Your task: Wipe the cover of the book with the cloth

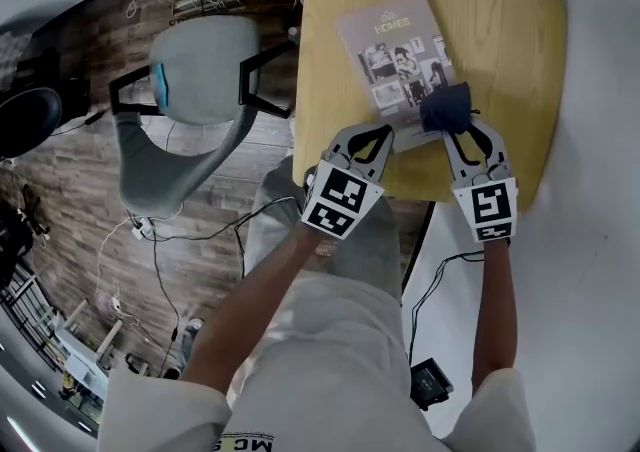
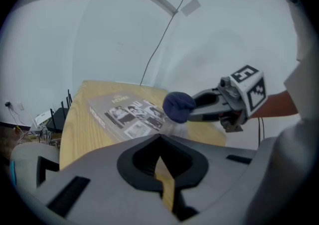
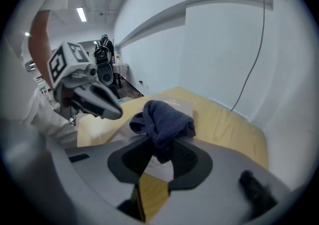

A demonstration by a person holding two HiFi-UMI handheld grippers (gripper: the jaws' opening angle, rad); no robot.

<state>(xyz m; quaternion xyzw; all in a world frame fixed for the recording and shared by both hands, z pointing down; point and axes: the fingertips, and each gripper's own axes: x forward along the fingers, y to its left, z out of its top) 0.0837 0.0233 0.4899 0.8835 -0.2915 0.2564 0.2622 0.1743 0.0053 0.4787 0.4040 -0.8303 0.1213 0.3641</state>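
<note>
The cloth (image 1: 447, 107) is navy; the book (image 1: 392, 40) grey with black-and-white photos; the counter (image 1: 500, 30) pale yellow wood-grain.

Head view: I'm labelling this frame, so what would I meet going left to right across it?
Chair, left gripper, then the cloth held in the right gripper.

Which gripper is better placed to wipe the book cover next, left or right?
Right. The right gripper holds the cloth at the near corner of the book; the left gripper is shut and empty beside it.
</note>
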